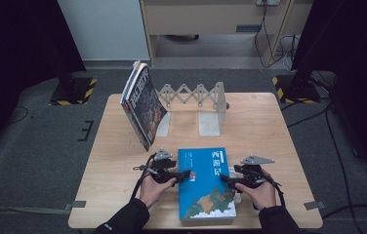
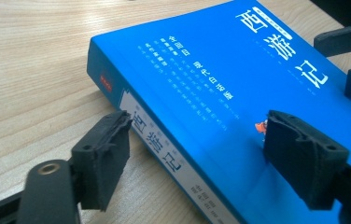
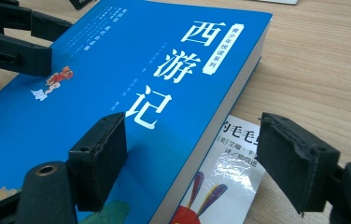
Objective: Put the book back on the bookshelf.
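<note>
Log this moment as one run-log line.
left gripper: open, astride blue book spine edge | right gripper: open, astride opposite edge | thin booklet: under book | second book: leaning at rack

Dim room, lit tabletop; glare on glossy booklet (image 3: pixel 220 186) (jaws w/ soft focus).

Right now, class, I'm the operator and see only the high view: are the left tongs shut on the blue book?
Observer: No. The left tongs are open, one jaw beside the spine of the blue book, one over its cover.
Operator: And the right tongs?
Observer: The right tongs are open too, astride the book's page edge.
Operator: Anything under the book?
Observer: Yes, a glossy booklet pokes out beneath that edge.
</note>
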### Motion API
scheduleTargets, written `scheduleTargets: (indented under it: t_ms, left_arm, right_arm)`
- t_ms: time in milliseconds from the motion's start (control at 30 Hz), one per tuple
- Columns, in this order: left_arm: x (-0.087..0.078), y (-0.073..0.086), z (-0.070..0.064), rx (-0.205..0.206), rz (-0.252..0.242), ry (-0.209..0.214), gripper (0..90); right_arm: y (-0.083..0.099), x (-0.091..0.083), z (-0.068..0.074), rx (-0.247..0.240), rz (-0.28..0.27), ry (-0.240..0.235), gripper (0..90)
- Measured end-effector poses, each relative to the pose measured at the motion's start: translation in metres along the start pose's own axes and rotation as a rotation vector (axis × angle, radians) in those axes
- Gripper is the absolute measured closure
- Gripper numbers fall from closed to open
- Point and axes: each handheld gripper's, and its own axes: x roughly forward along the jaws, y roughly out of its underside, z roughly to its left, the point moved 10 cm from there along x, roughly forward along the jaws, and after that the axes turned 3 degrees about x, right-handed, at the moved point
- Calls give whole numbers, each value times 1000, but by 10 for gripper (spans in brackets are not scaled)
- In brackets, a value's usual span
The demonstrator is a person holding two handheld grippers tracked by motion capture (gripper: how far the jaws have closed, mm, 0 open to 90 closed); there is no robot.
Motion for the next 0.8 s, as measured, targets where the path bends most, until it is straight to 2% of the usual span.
scheduleTargets:
  t_ms: [133,300,433,467,800]
  left_arm:
    - [3,0,-3,-6,9,13,215]
    - [6,3,-2,-61,15,41,189]
    - [8,4,-2,-89,14,60,152]
    - [9,5,-1,-108,13,72,146]
    - [16,7,0,-128,7,94,65]
  right_arm:
    - [0,1,1,-4,-1,-2,243]
    - [1,2,3,3,4,-11,243]
    - [2,4,5,12,7,-17,242]
    - [2,4,5,13,6,-21,242]
    - [2,8,7,25,2,-35,239]
